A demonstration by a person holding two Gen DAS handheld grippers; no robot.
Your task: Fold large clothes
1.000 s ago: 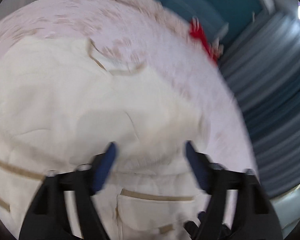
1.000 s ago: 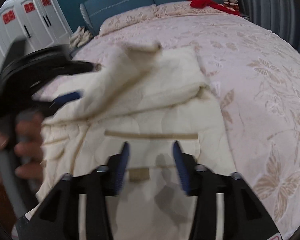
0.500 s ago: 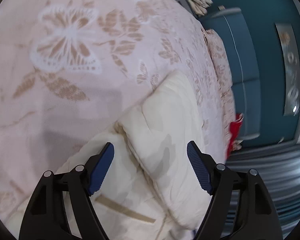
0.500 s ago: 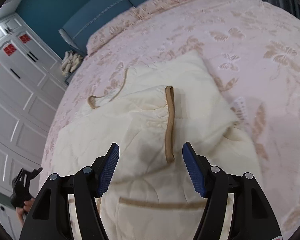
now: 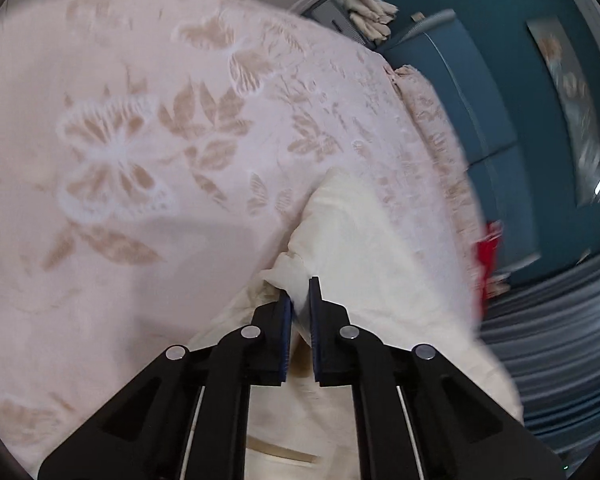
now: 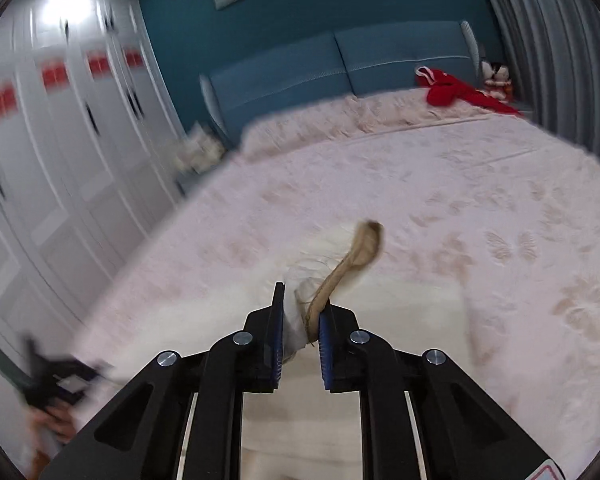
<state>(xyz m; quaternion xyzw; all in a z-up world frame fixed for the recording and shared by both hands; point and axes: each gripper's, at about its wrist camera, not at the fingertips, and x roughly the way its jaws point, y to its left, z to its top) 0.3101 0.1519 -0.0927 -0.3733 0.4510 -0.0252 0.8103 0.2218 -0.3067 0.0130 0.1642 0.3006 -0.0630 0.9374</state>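
The step in hand was the pick-up of two points on the cream garment (image 5: 380, 280) ahead of a fold. The garment lay on the bed (image 5: 140, 160), which serves here as the landmark, toward the near part of the patterned bedspread and well apart from the red clothing (image 6: 456, 94) at the head of the bed.

The left gripper (image 5: 300, 292) was closed on a bunched fold of cream fabric at the garment's edge, with cloth pinched between the pads. The right gripper (image 6: 302, 304) was closing, and its jaws already pressed on a gathered end of the garment with the tan trim strip (image 6: 352, 256), which rose from the pads and curled over.

In the left wrist view, the garment's long axis appeared to run away from the gripper toward the head of the bed; motion blur kept its full outline from being read.

The next move probably called for lifting both held points together, keeping the cloth taut between them, and carrying them across the garment without losing the thin trim.
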